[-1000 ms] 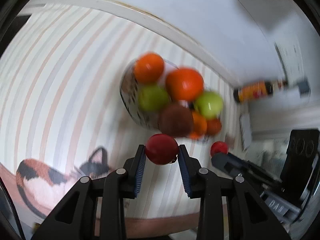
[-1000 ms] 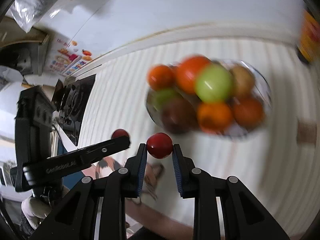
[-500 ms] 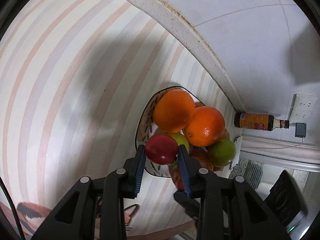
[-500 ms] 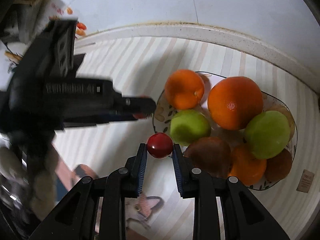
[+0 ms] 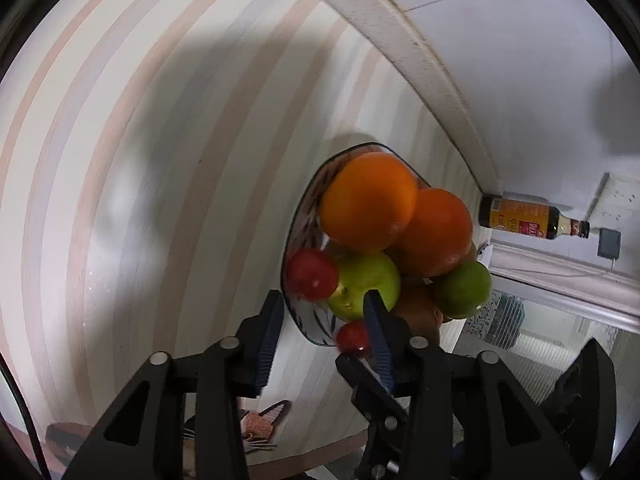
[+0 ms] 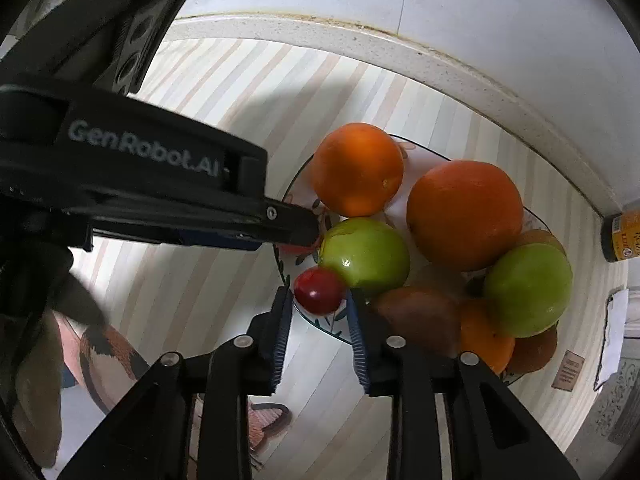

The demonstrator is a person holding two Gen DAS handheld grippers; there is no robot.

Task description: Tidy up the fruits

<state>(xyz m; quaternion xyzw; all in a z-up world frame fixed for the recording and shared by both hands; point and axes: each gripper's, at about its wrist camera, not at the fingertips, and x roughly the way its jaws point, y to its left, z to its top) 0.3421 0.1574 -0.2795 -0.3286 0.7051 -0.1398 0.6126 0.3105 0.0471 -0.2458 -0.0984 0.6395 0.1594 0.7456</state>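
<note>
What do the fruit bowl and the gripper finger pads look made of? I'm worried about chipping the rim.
The bowl looks like glazed ceramic or glass: glossy, thin dark rim, printed leaf pattern. The right gripper has pads of ribbed blue material, probably rubber or soft plastic, on matte black plastic-looking fingers.

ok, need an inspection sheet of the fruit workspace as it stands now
Surface: striped tablecloth with a cat print.
Job's things: bowl piled with two oranges, two green apples, brown fruit and more at the far side; loose red fruit at the bowl's near edge beside an apple; held red fruit over the rim.
Clutter: bottle by the wall.
Grippers: left gripper open, holding nothing; right gripper shut on held red fruit.
Cables: black cord at the left wrist view's edge; plug on the wall.
Surroundings: white tiled wall, stone kerb.
</note>
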